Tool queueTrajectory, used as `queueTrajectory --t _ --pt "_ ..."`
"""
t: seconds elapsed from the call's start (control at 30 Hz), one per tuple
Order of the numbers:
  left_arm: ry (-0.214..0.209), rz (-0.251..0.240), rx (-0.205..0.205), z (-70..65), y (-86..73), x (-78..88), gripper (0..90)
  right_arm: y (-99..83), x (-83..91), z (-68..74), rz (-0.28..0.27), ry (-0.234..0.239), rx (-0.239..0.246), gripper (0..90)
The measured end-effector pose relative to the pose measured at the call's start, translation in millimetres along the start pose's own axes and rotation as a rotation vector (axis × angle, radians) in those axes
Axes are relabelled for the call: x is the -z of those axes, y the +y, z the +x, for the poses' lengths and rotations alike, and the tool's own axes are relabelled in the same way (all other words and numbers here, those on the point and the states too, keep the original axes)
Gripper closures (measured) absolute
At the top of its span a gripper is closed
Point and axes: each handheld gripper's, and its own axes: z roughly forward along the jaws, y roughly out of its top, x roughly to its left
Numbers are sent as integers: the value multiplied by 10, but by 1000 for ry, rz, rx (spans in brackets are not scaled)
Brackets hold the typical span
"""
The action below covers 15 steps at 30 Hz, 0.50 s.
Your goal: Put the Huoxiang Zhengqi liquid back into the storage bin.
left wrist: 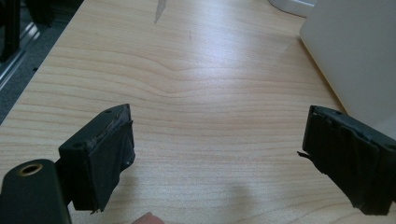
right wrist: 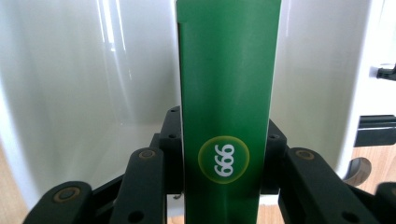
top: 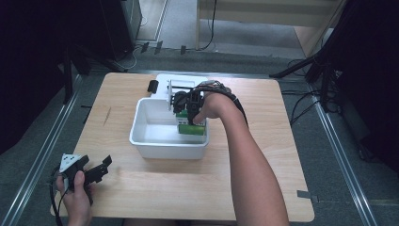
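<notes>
Green box point(right wrist: 227, 112), marked "999": clamped between the right gripper point(right wrist: 224, 140) jaws, inside the white bin point(top: 141, 136). Left gripper point(left wrist: 219, 158): jaws spread wide, holding nothing, over bare tabletop point(left wrist: 187, 70), bin wall just beside its right jaw.

A light wooden table point(top: 197, 183) bears a white tub point(top: 164, 149) and a small black object point(top: 152, 86).

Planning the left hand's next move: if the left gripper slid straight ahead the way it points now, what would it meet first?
Probably nothing soon: ahead of the open left gripper lies bare table. The white bin stands off to its right, likely just clear, though depth is unclear.
</notes>
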Motion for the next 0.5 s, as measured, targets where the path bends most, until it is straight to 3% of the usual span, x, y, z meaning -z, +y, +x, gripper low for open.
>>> queueTrajectory --t 0.5 --pt "0 1 1 0 0 -2 96 -8 -156 1 2 4 -24 620"
